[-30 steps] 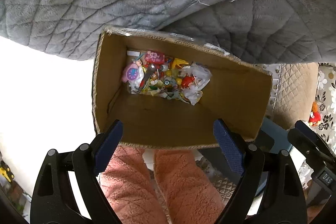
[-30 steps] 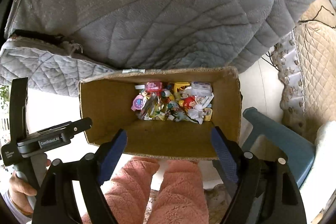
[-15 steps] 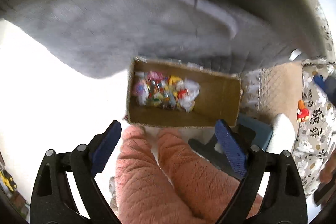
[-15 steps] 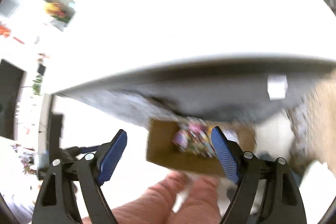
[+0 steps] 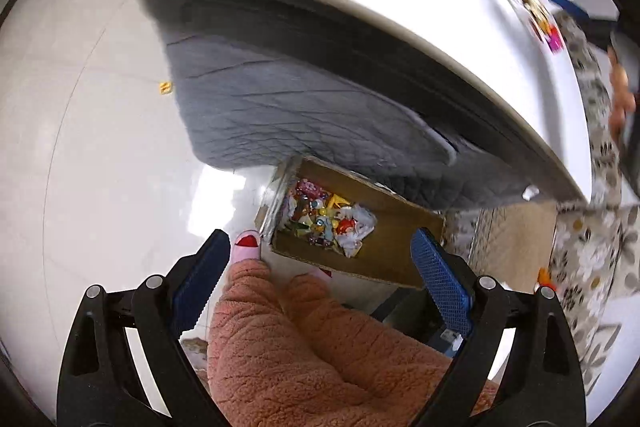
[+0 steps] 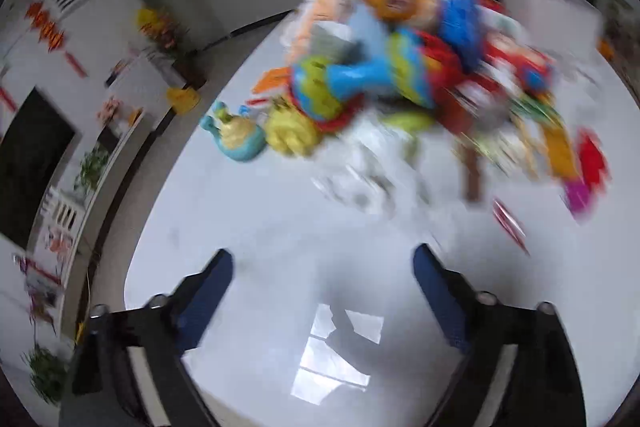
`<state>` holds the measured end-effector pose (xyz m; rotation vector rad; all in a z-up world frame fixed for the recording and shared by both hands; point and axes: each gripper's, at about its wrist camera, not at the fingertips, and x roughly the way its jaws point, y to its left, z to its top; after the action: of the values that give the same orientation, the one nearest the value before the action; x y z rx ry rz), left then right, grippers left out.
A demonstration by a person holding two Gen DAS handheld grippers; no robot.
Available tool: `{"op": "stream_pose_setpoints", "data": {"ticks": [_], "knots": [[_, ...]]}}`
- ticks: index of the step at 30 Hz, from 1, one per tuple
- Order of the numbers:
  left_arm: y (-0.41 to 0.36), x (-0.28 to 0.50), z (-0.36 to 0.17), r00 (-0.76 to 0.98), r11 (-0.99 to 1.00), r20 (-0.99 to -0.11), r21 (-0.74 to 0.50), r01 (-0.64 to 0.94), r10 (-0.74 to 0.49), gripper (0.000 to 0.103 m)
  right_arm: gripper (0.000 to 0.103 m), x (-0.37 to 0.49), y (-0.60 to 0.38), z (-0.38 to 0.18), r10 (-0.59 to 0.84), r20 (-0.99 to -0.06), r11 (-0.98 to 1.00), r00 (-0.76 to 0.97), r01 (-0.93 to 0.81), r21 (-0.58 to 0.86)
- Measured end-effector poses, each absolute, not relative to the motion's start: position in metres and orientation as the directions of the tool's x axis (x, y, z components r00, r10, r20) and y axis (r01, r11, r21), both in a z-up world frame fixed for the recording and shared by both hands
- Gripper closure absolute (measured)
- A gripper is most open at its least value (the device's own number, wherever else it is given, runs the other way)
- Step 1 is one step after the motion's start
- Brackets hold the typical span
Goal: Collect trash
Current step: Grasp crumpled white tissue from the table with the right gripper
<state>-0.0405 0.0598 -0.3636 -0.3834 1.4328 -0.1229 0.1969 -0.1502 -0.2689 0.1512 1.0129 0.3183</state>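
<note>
A cardboard box point(image 5: 384, 247) stands on the floor under the white table's edge point(image 5: 360, 7); colourful wrappers and scraps point(image 5: 328, 219) lie in its left half. My left gripper point(image 5: 320, 251) is open and empty, high above the box. My right gripper point(image 6: 322, 259) is open and empty above the white tabletop point(image 6: 280, 227). A blurred heap of colourful toys and wrappers point(image 6: 420, 75) lies on the far part of the table, with clear wrappers point(image 6: 360, 163) at its near side.
My legs in pink fleece point(image 5: 304, 347) and a slipper point(image 5: 248, 245) are below the left gripper. A grey quilted cover point(image 5: 300, 115) hangs under the table. A blue stool point(image 5: 412, 311) stands by the box. A blue snail toy point(image 6: 236, 135) sits left of the heap.
Both grippers have risen from the box. The right one has swung up over the tabletop and now faces the toy heap. The left one is higher, still looking down at the box.
</note>
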Motion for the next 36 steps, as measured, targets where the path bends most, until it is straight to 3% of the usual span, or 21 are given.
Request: {"op": "stream_pose_setpoints", "data": {"ticks": [1,4,5,9,12,13,14,16,26,36], "knots": [[0.068,-0.042,-0.365,0.145,0.928,-0.94,-0.33,-0.17,-0.308,0.013,0.038,0.204,-0.142,-0.27,0.34,-0.808,0.94,0.482,-0.21,0.27],[0.087,-0.049,-0.369,0.149,0.914,-0.942,-0.329,-0.236,-0.301,0.013,0.041,0.236,-0.112,-0.282,0.308,-0.842,0.946,0.443,-0.24,0.219],[0.094,-0.051,-0.371,0.147,0.909,-0.943,-0.327,-0.257,-0.298,0.013,0.047,0.243,-0.107,-0.287,0.289,-0.853,0.95,0.435,-0.242,0.198],[0.117,-0.06,-0.376,0.138,0.896,-0.951,-0.308,-0.321,-0.277,0.013,0.053,0.268,-0.095,-0.309,0.148,-0.892,0.971,0.427,-0.233,0.049],[0.124,-0.062,-0.378,0.13,0.895,-0.955,-0.297,-0.333,-0.268,0.013,0.073,0.272,-0.095,-0.317,0.102,-0.904,0.967,0.414,-0.256,-0.009],[0.127,-0.062,-0.38,0.124,0.895,-0.956,-0.294,-0.335,-0.268,0.013,0.088,0.271,-0.099,-0.316,0.094,-0.907,0.967,0.411,-0.254,-0.014],[0.127,-0.06,-0.381,0.119,0.892,-0.955,-0.297,-0.341,-0.273,0.013,0.095,0.27,-0.105,-0.315,0.109,-0.909,0.971,0.403,-0.24,0.01],[0.127,-0.056,-0.379,0.125,0.886,-0.949,-0.316,-0.339,-0.291,0.014,0.097,0.26,-0.125,-0.311,0.19,-0.904,0.971,0.383,-0.207,0.116],[0.097,-0.02,-0.332,0.208,0.903,-0.909,-0.397,-0.166,-0.361,0.013,0.097,0.161,-0.2,-0.269,0.36,-0.825,0.933,0.435,-0.159,0.323],[0.023,0.05,-0.296,0.24,0.874,-0.845,-0.485,0.03,-0.478,0.013,0.097,0.097,-0.258,-0.187,0.443,-0.655,0.864,0.612,-0.096,0.494]]}}
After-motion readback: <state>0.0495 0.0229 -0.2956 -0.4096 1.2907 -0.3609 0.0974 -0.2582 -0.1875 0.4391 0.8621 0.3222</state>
